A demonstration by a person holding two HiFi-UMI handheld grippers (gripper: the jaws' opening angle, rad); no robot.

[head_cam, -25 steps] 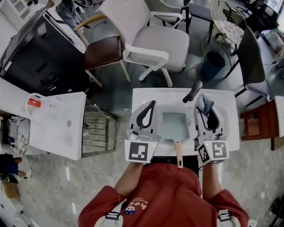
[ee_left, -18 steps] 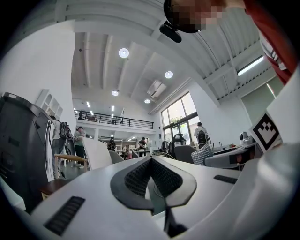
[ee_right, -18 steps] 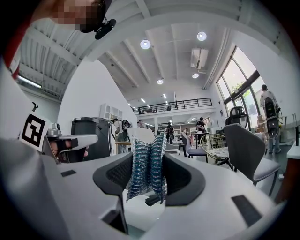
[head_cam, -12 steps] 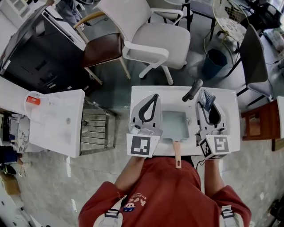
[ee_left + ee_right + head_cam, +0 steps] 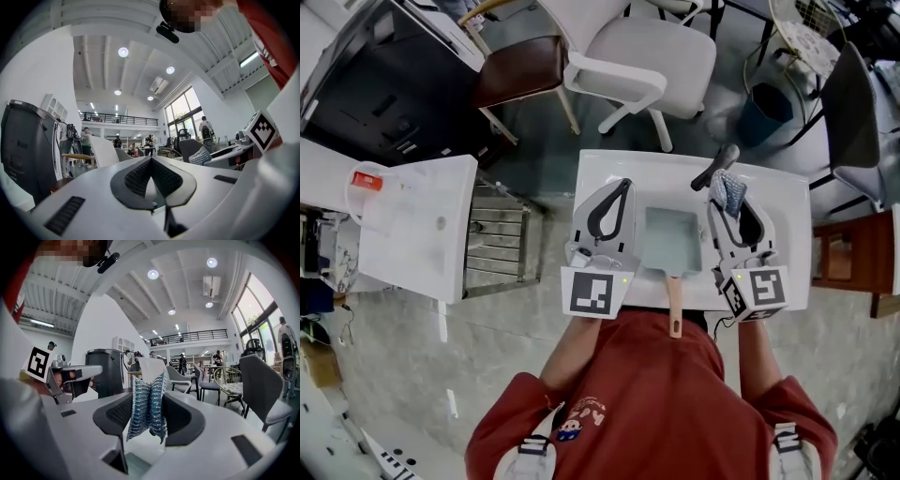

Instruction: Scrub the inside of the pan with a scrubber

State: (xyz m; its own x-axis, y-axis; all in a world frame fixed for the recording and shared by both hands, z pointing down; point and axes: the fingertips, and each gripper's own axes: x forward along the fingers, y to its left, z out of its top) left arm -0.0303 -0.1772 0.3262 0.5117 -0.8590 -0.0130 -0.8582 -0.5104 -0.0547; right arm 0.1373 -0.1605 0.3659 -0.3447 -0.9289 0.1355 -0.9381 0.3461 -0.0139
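Observation:
A pale blue square pan with a wooden handle lies in the white sink, its handle pointing toward me. My right gripper hovers right of the pan, shut on a blue-grey mesh scrubber, which the right gripper view shows pinched upright between the pads as a blue-grey mesh scrubber. My left gripper hovers left of the pan with its fingertips meeting and nothing held; the left gripper view shows its jaws closed on a point at my left gripper.
A black faucet rises at the sink's back edge. A white chair and a brown stool stand beyond. A white side table and a metal rack sit to the left. A dark bin stands at back right.
Both grippers have risen slightly toward the sink's back; the view shifted, and the pan sits in the same place.

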